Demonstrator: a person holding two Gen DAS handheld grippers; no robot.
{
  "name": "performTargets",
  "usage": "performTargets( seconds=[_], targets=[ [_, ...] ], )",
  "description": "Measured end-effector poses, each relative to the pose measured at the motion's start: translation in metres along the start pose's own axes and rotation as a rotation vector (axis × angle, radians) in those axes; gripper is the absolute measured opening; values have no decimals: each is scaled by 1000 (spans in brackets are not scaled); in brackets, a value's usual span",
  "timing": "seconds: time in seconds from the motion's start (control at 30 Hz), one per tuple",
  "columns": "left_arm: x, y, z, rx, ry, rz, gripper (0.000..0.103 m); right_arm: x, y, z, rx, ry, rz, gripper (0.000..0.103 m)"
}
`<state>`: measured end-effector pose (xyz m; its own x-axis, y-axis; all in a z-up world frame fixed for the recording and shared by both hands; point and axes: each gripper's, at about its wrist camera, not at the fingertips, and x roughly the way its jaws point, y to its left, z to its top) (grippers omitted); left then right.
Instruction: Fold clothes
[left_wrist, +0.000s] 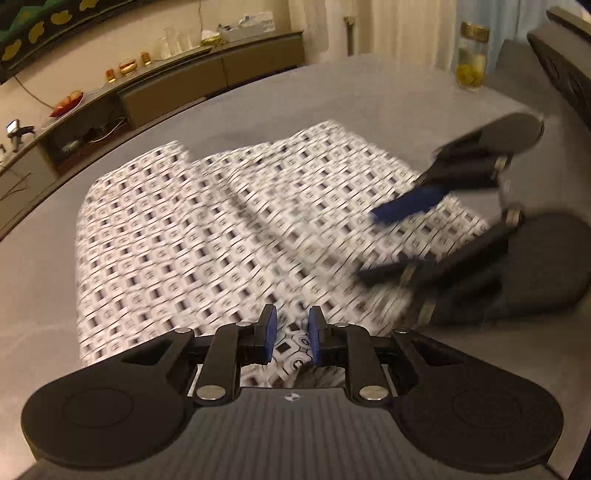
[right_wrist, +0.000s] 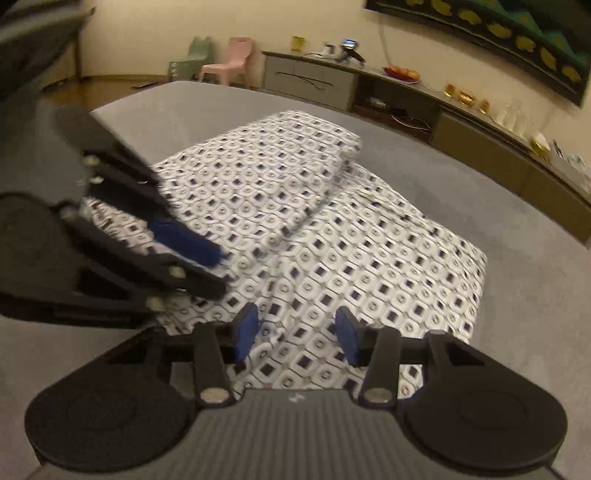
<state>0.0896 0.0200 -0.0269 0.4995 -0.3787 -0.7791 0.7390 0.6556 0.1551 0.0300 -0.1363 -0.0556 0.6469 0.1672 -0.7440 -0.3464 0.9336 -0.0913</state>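
Nearest the left wrist camera, the left hand-held gripper has its blue pads almost together, with a bunched edge of the white cloth with dark square print between them; whether they press it I cannot tell. The right hand-held gripper stands about half open over the same near edge, its pads not touching the fabric. The cloth lies spread on the grey surface. In the right wrist view its long axis runs from 11 o'clock to 4 o'clock, with a folded layer on top toward 11 o'clock.
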Motion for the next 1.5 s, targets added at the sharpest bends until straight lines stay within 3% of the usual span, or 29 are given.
performTargets(
  seconds=[0.03, 0.13, 0.3, 0.4, 0.47, 0.63, 0.73, 0.77, 0.87, 0.97, 1.1, 1.17, 1.27, 1.33, 1.37, 1.4, 1.43, 1.5],
  targets=[
    [-3, 1, -2, 14, 10, 29, 24, -2, -3, 0, 20, 9, -12, 47],
    [-7, 13, -8, -24, 18, 16, 24, -6, -10, -3, 52, 10, -23, 47],
    [-25, 9, -2, -30, -43, -78, 24, -18, -28, -4, 224, -31, 180, 53],
    [-31, 12, 7, -62, -87, -117, 24, -24, -49, 15, 299, -78, 143, 53],
    [-19, 10, 9, -59, -66, -96, 24, -16, -53, 38, 246, -90, 81, 52],
    [4, 7, 8, -50, -27, -62, 24, 51, -48, 83, 17, 8, 16, 56],
    [5, 6, 4, -45, -24, -57, 24, 77, -61, 85, 8, 71, 91, 54],
    [6, 6, 3, -42, -21, -56, 25, 79, -65, 83, 6, 76, 106, 52],
    [7, 8, 2, -48, -17, -64, 27, 71, -74, 78, -4, 84, 37, 14],
    [7, 8, 4, -34, -11, -61, 28, 67, -85, 70, 13, 84, -15, 12],
    [-2, 9, 8, -45, -42, -43, 28, 64, -92, 67, 42, 86, -82, 21],
    [-14, 9, 10, -68, -89, -88, 28, 59, -87, 71, 47, 47, -86, 23],
    [-13, 9, 11, -97, -103, -143, 28, 56, -76, 79, 45, -15, 4, 53],
    [-2, 9, 9, -104, -77, -139, 28, 65, -71, 87, 33, 4, 78, 54],
    [3, 10, 8, -102, -62, -130, 28, 73, -69, 90, 22, 29, 108, 51],
    [5, 11, 6, -101, -55, -123, 28, 82, -67, 89, 4, 56, 118, 40],
    [7, 12, 4, -99, -48, -115, 28, 87, -67, 88, -8, 76, 124, 39],
    [9, 14, 2, -98, -39, -105, 28, 86, -71, 88, -4, 84, 118, 12]
  ],
)
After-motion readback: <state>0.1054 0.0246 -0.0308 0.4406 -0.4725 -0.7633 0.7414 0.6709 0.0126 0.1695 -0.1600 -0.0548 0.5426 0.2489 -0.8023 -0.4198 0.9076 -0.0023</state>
